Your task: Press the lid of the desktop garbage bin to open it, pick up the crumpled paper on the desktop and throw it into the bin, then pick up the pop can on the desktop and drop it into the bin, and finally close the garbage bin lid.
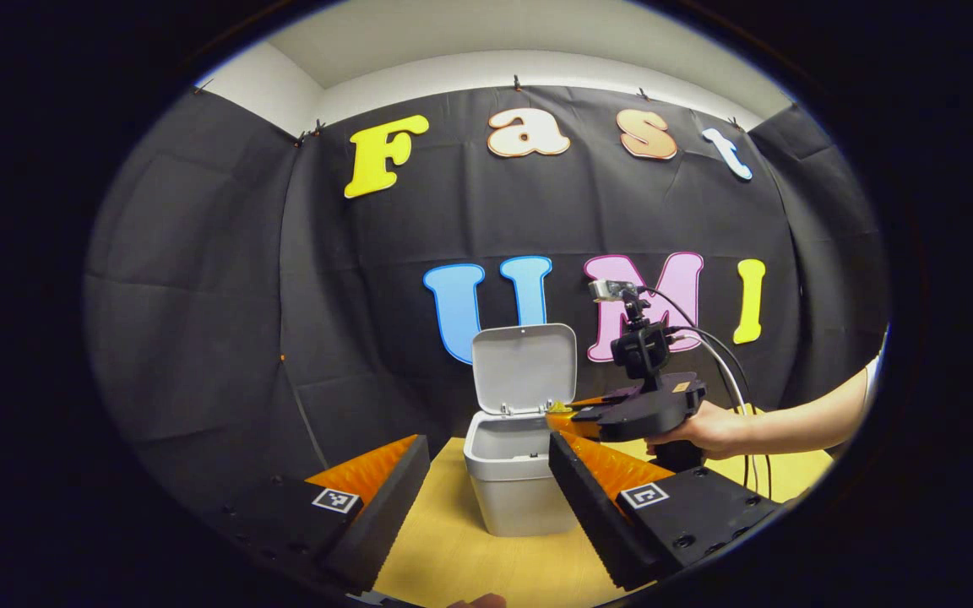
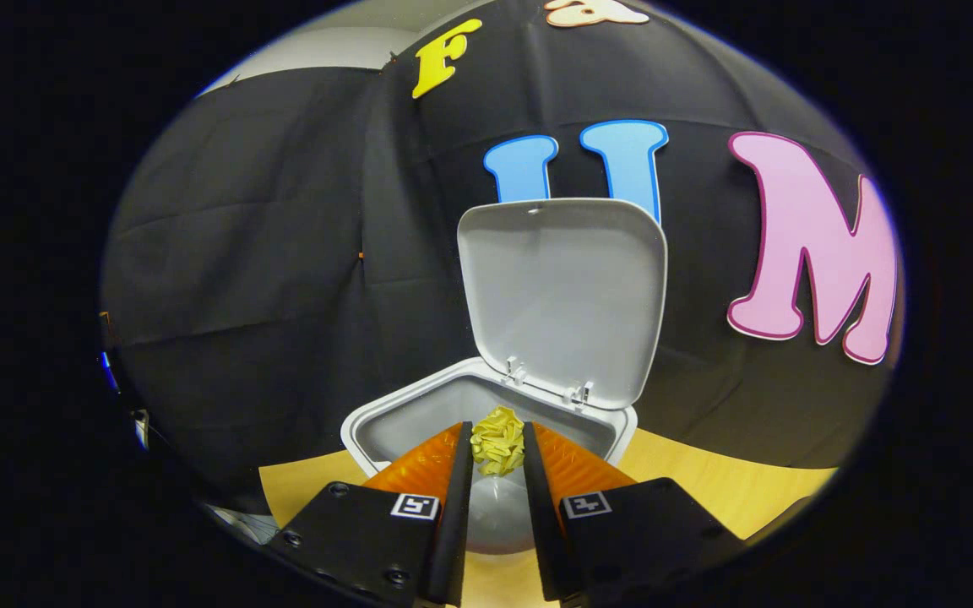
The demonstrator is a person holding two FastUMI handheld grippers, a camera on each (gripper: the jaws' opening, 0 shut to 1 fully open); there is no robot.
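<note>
Right gripper (image 2: 499,452), lower centre of the right gripper view: fingers drawn close and pinching a crumpled yellow paper ball (image 2: 497,449) between their tips, directly above the mouth of the small grey plastic desktop bin (image 2: 385,431). Paper held in the air over the bin's opening, not resting on anything. Hinged grey lid (image 2: 562,291) standing upright behind the opening, inner face toward the camera, in the centre of the frame. Square black-and-white marker tags on the tops of both fingers; no readable writing on bin or lid.

Left gripper (image 1: 486,460), bottom of the left gripper view: fingers spread wide, holding nothing and touching nothing, the grey bin (image 1: 520,498) seen between them farther back on the yellow wooden tabletop (image 1: 444,549). Lid (image 1: 524,367) raised at frame centre. Same square marker tags on these fingers. Right of centre in this view, the right gripper (image 1: 567,414) with a small black camera mount on top, held by a person's hand (image 1: 706,429) reaching in from the right edge, fingertips level with the bin's rim just below the lid. Pop can not seen.
</note>
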